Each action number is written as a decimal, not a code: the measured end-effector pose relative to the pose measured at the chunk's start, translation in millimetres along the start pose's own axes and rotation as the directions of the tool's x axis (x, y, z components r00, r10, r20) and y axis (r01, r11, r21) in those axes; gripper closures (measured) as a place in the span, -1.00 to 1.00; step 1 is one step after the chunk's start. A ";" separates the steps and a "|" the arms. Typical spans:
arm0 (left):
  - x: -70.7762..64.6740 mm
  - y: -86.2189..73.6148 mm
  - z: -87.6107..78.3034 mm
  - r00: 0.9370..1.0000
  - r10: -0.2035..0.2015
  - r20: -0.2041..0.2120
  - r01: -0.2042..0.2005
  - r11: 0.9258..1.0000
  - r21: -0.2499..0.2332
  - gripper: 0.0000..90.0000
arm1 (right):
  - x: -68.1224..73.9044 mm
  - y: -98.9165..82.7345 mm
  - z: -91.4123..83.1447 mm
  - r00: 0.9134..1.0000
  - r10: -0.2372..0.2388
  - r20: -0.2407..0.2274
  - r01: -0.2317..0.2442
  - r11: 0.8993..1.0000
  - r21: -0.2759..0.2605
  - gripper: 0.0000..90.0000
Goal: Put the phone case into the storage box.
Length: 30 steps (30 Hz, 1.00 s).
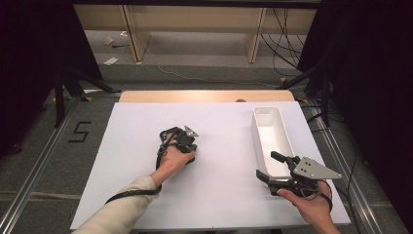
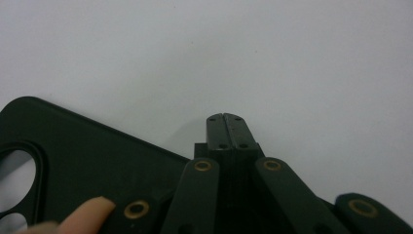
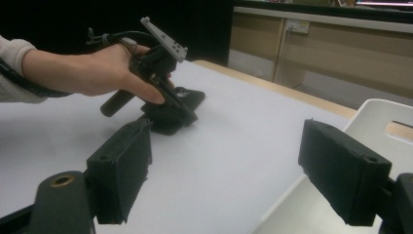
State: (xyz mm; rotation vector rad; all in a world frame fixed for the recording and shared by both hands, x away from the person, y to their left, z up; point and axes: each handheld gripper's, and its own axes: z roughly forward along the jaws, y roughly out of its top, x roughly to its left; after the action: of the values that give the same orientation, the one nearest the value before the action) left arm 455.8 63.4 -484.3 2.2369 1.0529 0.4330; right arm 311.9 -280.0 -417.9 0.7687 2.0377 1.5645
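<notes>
Black phone case (image 1: pixel 171 135) lies well left of the white bin (image 1: pixel 271 139); left gripper (image 1: pixel 187 140) rests on it with jaws closed, empty. Right gripper (image 1: pixel 272 170) waits wide open by the bin. Next: open up and pinch an edge.

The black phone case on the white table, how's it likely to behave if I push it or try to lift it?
The black phone case lies flat and looks thin, so it is probably light and would slide rather than roll or tip. The white table looks smooth, so a sideways push likely skates it along. Its low edge gives jaws little to catch; the shut left gripper would have to open first.
</notes>
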 end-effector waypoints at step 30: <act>21.4 -34.5 -36.6 1.000 -0.006 0.015 0.005 0.996 0.087 0.99 | 0.0 -0.1 0.9 1.000 0.000 0.002 0.000 1.000 -0.001 -0.53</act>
State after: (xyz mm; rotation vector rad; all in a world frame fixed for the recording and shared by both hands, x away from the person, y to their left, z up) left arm 430.1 111.4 -478.8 2.3089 1.0889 0.3736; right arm 312.6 -279.4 -418.2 0.7700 2.0353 1.5641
